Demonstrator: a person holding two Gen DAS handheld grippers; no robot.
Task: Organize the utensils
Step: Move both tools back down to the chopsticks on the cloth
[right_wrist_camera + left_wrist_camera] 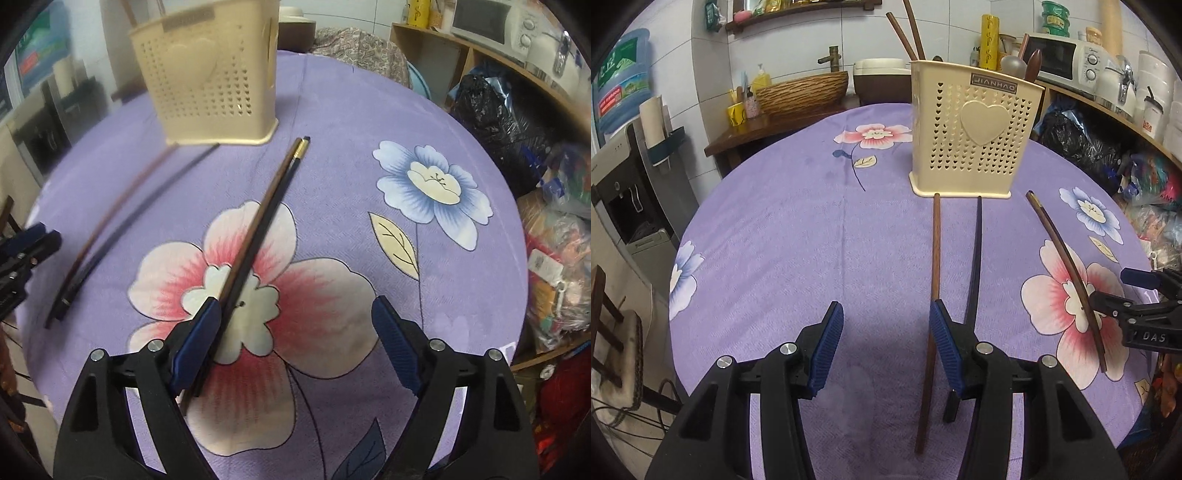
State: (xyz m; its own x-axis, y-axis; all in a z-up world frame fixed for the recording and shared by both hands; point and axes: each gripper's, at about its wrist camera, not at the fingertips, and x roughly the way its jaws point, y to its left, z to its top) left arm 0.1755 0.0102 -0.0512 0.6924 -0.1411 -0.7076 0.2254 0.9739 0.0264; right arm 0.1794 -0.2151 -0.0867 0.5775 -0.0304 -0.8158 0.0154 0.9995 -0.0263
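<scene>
A cream perforated utensil holder (975, 129) (210, 74) stands on the purple floral tablecloth (798, 240) with chopsticks and spoon handles sticking out of it. In front of it lie a brown chopstick (935, 258) (122, 206) and a dark chopstick (977, 240) (147, 210). My left gripper (886, 310) (29, 243) is open low over the cloth; the brown chopstick runs just inside its right pad, the dark one outside. Further right lie dark chopsticks with a gold band (1060, 258) (266, 206). My right gripper (295, 306) (1115, 291) is open, and these sticks lie along its left pad.
The round table's edge curves close on both sides. A shelf with a microwave (1063, 59) and a black bag (495, 110) stand to the right. A water dispenser (624, 192) and a stool (613, 332) are at the left, a basket-like basin (801, 92) behind.
</scene>
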